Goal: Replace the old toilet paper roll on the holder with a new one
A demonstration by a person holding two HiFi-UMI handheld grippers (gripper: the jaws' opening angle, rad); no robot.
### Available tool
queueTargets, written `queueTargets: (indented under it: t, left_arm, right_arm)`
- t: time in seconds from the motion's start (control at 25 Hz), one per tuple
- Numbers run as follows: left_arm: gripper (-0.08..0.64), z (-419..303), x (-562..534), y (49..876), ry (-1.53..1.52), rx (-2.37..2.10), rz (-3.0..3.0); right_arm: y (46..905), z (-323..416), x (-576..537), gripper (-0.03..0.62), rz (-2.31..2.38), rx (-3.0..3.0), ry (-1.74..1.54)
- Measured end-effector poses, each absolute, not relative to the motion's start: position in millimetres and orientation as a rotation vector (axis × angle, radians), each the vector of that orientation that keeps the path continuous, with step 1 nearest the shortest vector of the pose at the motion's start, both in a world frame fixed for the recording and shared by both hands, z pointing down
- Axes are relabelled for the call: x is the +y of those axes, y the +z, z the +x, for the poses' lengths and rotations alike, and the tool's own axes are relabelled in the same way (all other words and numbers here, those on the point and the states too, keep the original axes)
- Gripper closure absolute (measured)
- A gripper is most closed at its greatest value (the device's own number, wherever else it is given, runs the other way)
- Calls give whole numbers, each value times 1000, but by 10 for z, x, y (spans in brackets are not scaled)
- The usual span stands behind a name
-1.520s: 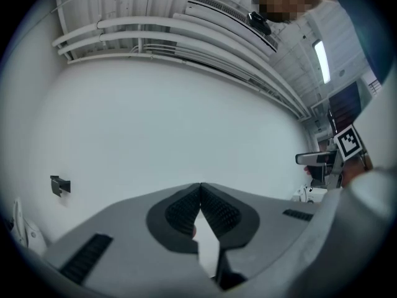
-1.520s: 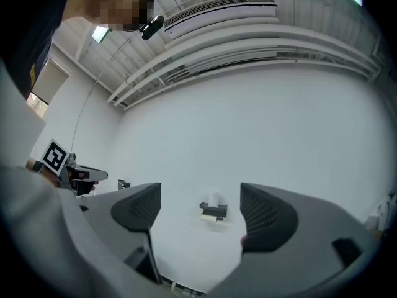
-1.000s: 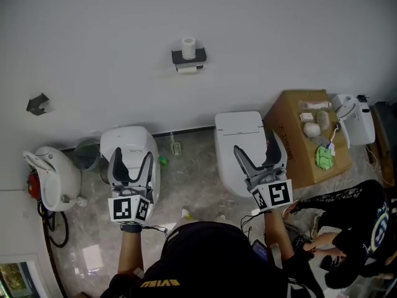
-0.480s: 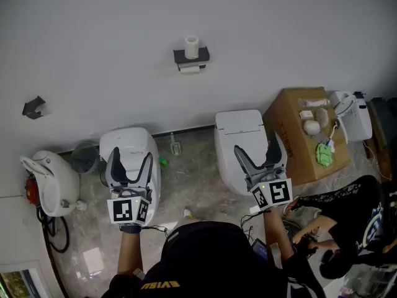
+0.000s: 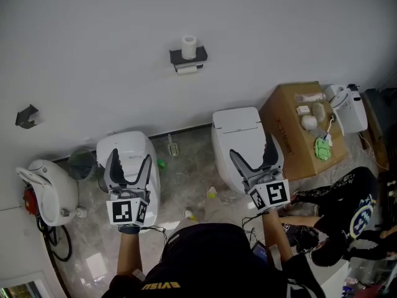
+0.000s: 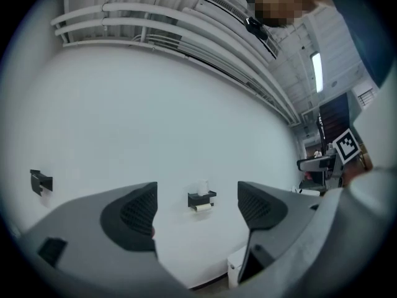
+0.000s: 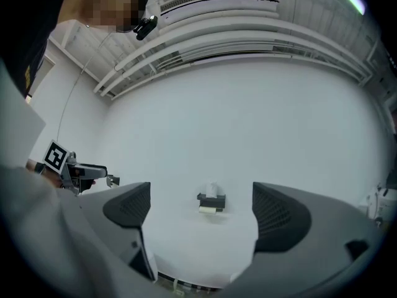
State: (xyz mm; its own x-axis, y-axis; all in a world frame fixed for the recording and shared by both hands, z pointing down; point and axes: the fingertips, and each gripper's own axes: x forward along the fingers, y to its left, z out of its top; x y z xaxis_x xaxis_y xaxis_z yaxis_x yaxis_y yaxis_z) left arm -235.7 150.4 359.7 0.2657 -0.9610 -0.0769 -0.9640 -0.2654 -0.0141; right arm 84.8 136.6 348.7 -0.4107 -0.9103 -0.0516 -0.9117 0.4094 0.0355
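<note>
A black paper holder (image 5: 188, 57) is fixed high on the white wall. A white roll (image 5: 188, 46) stands on top of it and the old roll (image 5: 186, 69) hangs underneath. Both grippers are far from it, held level and pointing at the wall. My left gripper (image 5: 129, 166) is open and empty, and the holder (image 6: 202, 199) shows small between its fingers. My right gripper (image 5: 255, 158) is open too; its jaws have just been opening, with nothing between them. The holder (image 7: 212, 200) also sits in their gap.
Two white toilets (image 5: 124, 143) (image 5: 236, 126) stand against the wall below the grippers. A cardboard box (image 5: 298, 129) with small items is at the right, a grey bin (image 5: 81, 162) at the left. A person (image 5: 347, 210) crouches at the lower right. A black fitting (image 5: 26, 117) is on the wall.
Both grippers have shifted a little over the toilets, and the right jaws stand slightly wider. The person at the lower right has changed position.
</note>
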Motion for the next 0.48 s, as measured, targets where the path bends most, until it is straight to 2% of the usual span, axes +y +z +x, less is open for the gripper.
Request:
queueTargets:
  t: [0.48]
  left_arm:
    - [161, -2127, 503, 3668, 73, 1919, -2397]
  right_arm:
    - [3574, 931, 192, 89, -1586, 2656, 102]
